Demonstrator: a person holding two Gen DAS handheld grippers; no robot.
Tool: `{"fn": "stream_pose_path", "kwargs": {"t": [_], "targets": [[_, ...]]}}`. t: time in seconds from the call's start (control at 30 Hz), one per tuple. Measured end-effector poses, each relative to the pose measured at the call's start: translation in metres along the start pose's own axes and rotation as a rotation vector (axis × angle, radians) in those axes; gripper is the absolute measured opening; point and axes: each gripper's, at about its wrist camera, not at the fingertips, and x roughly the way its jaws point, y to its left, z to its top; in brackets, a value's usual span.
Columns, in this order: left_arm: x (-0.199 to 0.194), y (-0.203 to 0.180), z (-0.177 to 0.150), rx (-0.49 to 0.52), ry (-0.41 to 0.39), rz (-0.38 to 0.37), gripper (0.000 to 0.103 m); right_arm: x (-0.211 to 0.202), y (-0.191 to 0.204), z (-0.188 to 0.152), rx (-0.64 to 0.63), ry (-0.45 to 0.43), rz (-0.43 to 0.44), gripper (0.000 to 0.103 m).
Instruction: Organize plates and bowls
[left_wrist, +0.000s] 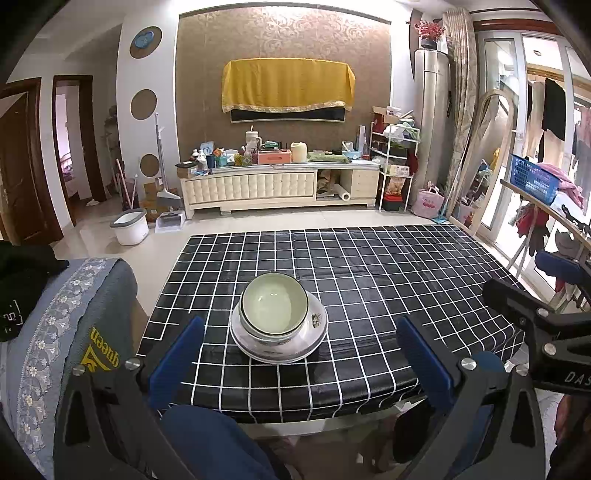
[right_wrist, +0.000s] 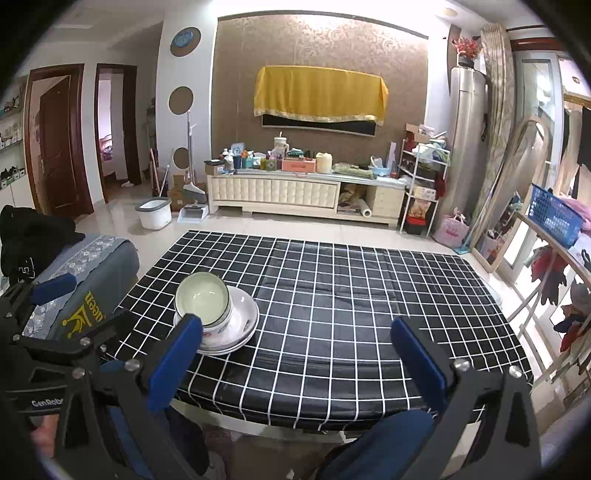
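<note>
We hold the left gripper (left_wrist: 299, 354) spread and empty, bowls (left_wrist: 274, 307) stacked on plates (left_wrist: 314, 334) at twelve o'clock on the checked table (left_wrist: 388, 280). The right gripper (right_wrist: 295, 350), also spread, sees them at ten o'clock, revealing two stacked plate rims and the bowl's red-marked side.

Two bowls (left_wrist: 274, 309) nested on two stacked plates (left_wrist: 279, 341), one checked table (left_wrist: 369, 280), two grippers spread wide.

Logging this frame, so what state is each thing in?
Bowls: nested, upright, empty, on the plates.
Plates: stacked on the table.
Left gripper: open, empty, short of the stack.
Right gripper: open, empty, right of the stack.
</note>
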Motion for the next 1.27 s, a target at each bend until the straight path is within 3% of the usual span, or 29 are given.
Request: {"fn": "stream_pose_path", "kwargs": {"t": [0.67,1.27], "targets": [[-0.012,0.002,0.003,-0.01,-0.027,-0.036,0.103,-0.009,0.002,0.001,0.003,-0.029,-0.01,0.103],[-0.017,0.0,-0.001,-0.02,-0.038,-0.013,0.103,-0.01,0.005,0.002,0.001,-0.021,-0.017,0.103]]}}
